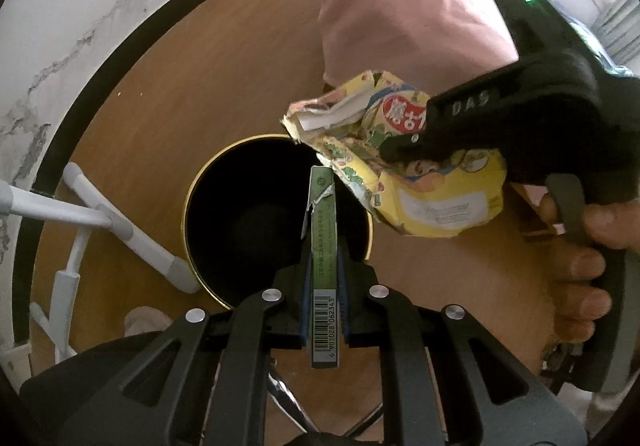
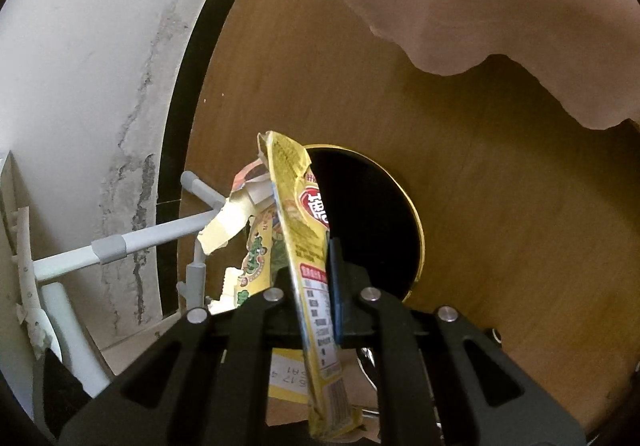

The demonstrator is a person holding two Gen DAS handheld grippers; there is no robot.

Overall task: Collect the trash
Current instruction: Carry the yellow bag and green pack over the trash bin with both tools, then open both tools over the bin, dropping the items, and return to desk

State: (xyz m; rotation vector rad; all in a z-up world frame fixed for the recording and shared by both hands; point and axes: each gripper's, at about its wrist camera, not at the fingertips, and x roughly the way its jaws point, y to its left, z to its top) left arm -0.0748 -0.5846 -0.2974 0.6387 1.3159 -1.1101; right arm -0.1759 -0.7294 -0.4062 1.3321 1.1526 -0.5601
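A black bin with a gold rim [image 1: 192, 206] stands on the brown wooden floor, also seen in the right wrist view [image 2: 416, 230]. My left gripper [image 1: 322, 246] is shut on a flattened green carton [image 1: 324, 278] with a barcode, held edge-on over the bin's opening. My right gripper [image 2: 316, 258] is shut on a crumpled yellow snack box [image 2: 296, 206]. In the left wrist view the right gripper [image 1: 404, 150] holds that yellow box [image 1: 432, 202] just above the bin's far right rim.
A pink cloth [image 1: 408, 6] hangs at the upper right over the floor. A white folding rack [image 1: 120, 226] stands left of the bin, by a white wall [image 1: 60, 26] with a dark skirting.
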